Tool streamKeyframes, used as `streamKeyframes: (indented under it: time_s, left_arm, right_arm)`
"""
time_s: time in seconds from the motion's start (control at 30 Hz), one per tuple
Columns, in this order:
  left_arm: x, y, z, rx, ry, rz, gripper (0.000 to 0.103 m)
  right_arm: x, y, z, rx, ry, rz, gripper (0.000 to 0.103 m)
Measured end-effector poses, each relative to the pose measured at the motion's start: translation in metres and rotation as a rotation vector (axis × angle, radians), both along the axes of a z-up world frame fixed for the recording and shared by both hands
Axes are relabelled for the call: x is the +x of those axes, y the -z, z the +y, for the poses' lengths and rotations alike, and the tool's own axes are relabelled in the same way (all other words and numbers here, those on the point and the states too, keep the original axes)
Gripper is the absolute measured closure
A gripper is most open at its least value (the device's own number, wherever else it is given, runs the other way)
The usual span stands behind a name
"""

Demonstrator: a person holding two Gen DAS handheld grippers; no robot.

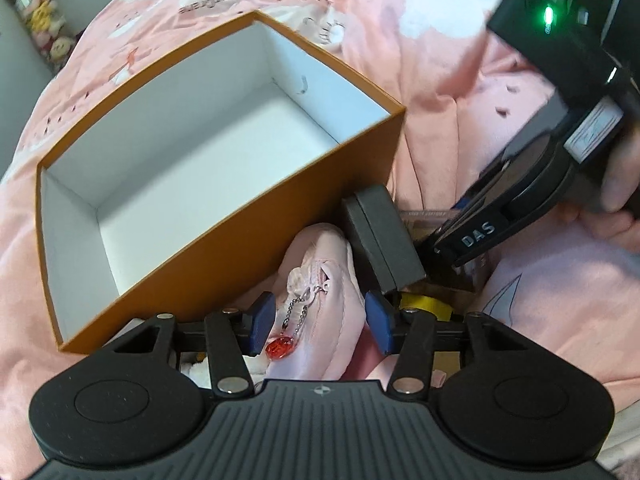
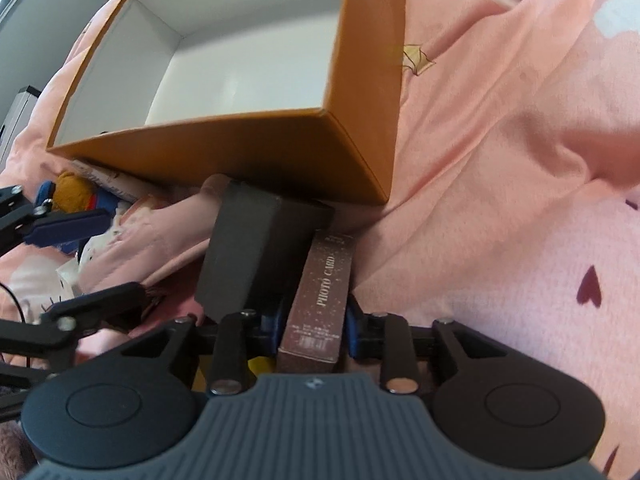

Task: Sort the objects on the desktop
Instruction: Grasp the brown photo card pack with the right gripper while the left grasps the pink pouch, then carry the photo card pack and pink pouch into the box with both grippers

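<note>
An open orange box (image 1: pixel 224 216) with a white inside lies on pink bedding. A pink zip pouch (image 1: pixel 336 304) with a red charm (image 1: pixel 281 347) lies against the box's near wall. My left gripper (image 1: pixel 322 320) is open, its blue pads flanking the pouch. A black box (image 1: pixel 380 236) leans beside the pouch. In the right wrist view my right gripper (image 2: pixel 314 328) is shut on a brown photo card box (image 2: pixel 326 292), next to the black box (image 2: pixel 248 256) and below the orange box (image 2: pixel 240 152). The left gripper (image 2: pixel 124 254) shows at the left there.
Pink printed bedding (image 1: pixel 480 80) covers everything around. A yellow tape roll (image 1: pixel 424 304) lies under the black box. A plush toy (image 2: pixel 76 196) and papers sit by the orange box's left corner. A hand (image 1: pixel 616 200) holds the right gripper's handle.
</note>
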State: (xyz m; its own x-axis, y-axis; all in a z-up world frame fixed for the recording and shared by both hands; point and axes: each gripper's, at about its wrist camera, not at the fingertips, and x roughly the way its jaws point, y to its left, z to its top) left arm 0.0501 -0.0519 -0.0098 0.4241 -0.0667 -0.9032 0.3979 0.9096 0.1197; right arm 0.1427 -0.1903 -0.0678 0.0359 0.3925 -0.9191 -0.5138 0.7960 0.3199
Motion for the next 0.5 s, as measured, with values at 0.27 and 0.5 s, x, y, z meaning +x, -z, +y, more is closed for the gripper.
streamKeyframes:
  time_s: [0.27,0.5]
  left_arm:
    - [-0.007,0.035,-0.045,0.321,0.147,-0.034,0.051]
    - [-0.006,0.017,-0.018,0.183,0.071,-0.035,0.069]
  right_arm:
    - [-0.011,-0.012,-0.015,0.016,-0.010,-0.020,0.075]
    - [-0.019,-0.025,-0.013,0.024,-0.008,-0.059,0.077]
